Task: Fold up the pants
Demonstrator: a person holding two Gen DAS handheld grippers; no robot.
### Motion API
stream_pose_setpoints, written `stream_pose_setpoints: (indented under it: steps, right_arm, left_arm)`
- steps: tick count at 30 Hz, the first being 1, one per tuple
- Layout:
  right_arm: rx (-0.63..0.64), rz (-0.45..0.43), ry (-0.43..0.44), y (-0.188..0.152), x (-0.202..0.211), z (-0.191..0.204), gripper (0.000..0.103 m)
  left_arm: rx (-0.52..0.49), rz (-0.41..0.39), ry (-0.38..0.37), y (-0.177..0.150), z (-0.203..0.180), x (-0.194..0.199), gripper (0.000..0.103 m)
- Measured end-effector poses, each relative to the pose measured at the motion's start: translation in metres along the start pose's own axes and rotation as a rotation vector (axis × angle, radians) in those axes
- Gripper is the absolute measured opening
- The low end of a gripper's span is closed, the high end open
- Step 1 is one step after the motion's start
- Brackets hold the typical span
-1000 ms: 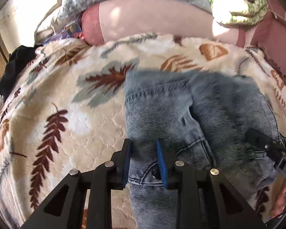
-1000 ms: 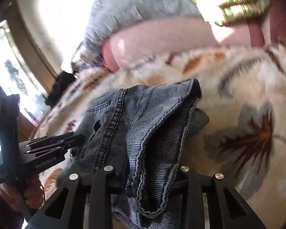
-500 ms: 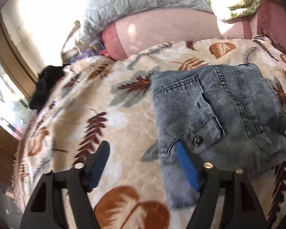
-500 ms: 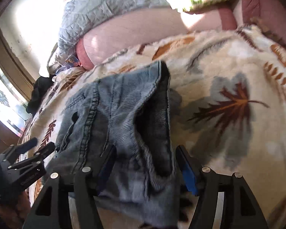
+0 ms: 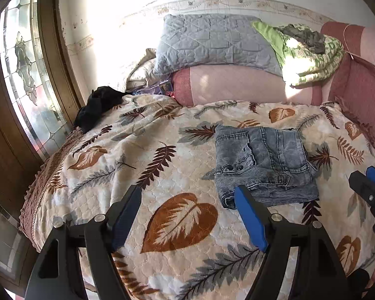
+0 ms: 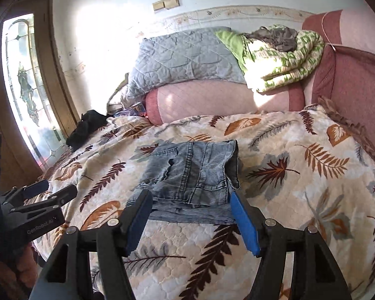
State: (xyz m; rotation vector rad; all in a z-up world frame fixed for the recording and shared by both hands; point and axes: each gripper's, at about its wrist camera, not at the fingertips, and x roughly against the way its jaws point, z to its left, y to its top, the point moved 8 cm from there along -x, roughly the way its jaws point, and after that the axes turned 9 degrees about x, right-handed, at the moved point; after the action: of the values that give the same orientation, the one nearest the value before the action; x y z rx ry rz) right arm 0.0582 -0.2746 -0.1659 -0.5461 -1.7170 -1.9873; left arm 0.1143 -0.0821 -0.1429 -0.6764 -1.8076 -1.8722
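- Left gripper (image 5: 187, 216): fingers spread wide over the leaf-print blanket (image 5: 127, 155), gripping nothing.
- Right gripper (image 6: 191, 216): fingers likewise spread, empty.
- Folded jeans (image 5: 263, 167) lie flat on the blanket beyond both grippers.
- Farther: a grey quilted pillow (image 5: 212, 42) by the wall.

Two wrist views, angled down over the bed

Each looked forward past its own black, blue-padded fingers (image 5: 188, 218) (image 6: 191, 216), set back from the folded grey-blue denim pants (image 5: 263, 166) (image 6: 192, 175); both shared the leaf-print quilted bedspread (image 5: 142, 165) (image 6: 300, 175) and grey quilted pillow (image 5: 212, 42) (image 6: 182, 57).
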Motion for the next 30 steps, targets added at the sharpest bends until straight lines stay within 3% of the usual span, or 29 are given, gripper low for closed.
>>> stream_pose_setpoints:
  steps: [9,12,30]
  right_arm:
    - [0.03,-0.1,-0.035,0.008,0.064,0.034,0.069]
    - [0.03,-0.122,-0.036,0.009,0.077,0.038,0.07]
    - [0.045,-0.154,-0.029,0.01,0.095,0.045,0.071]
  left_arm:
    - [0.018,-0.079,-0.002,0.0,0.008,0.059,0.079]
    - [0.026,-0.098,-0.003,0.001,0.009,0.07,0.087]
    - [0.031,-0.128,0.011,0.002,0.013,0.089,0.088]
